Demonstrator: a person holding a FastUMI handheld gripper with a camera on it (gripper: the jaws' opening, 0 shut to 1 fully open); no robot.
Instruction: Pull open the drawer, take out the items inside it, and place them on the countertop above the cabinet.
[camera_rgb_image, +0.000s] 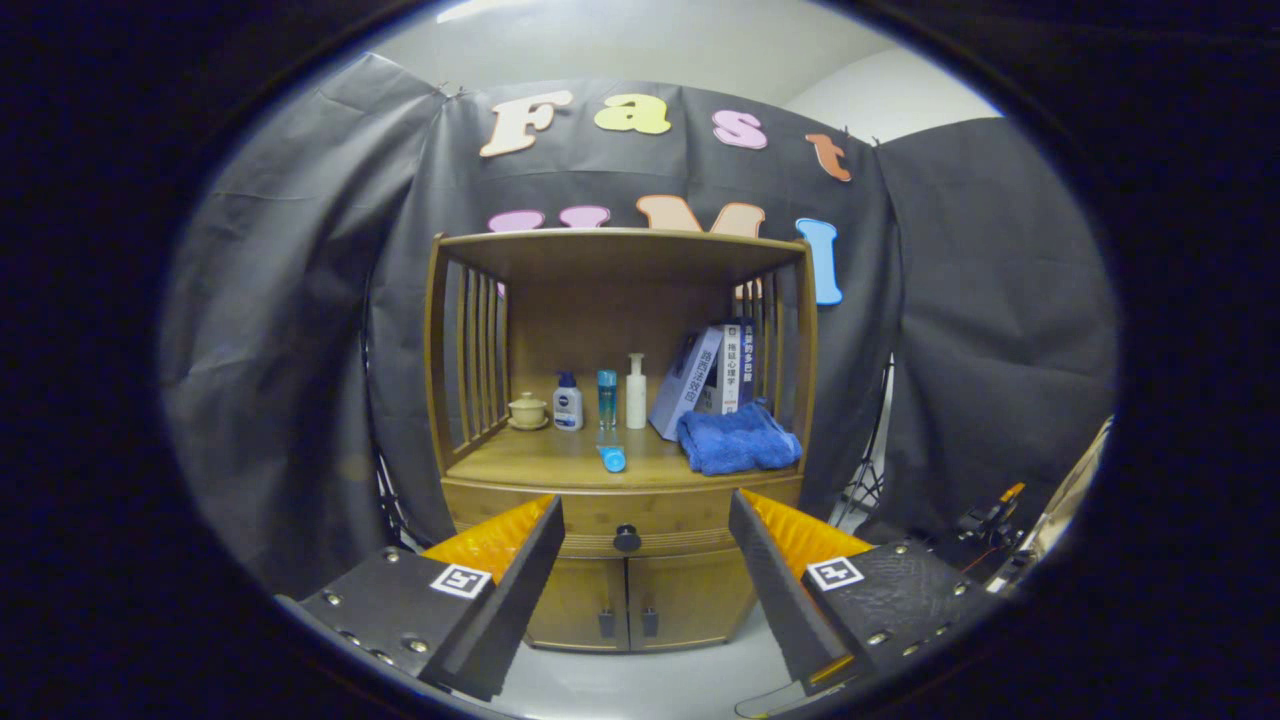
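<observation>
A wooden cabinet stands ahead against the black cloth. Its drawer (620, 520) is closed, with a dark round knob (627, 539) in the middle of the front. My gripper (645, 545) is open, held some way back from the cabinet, and the knob appears between the two fingers (520, 580). Nothing is held. The countertop (560, 460) above the drawer carries a small blue tube (611, 458) lying near its front edge and a folded blue towel (737, 440) on the right. What the drawer holds is hidden.
At the back of the countertop stand a small lidded cup (527, 410), three bottles (605, 398) and leaning books (705, 380). Slatted sides and a top board enclose the shelf. Two lower doors (625, 605) sit under the drawer. Stands and cables lie at the right.
</observation>
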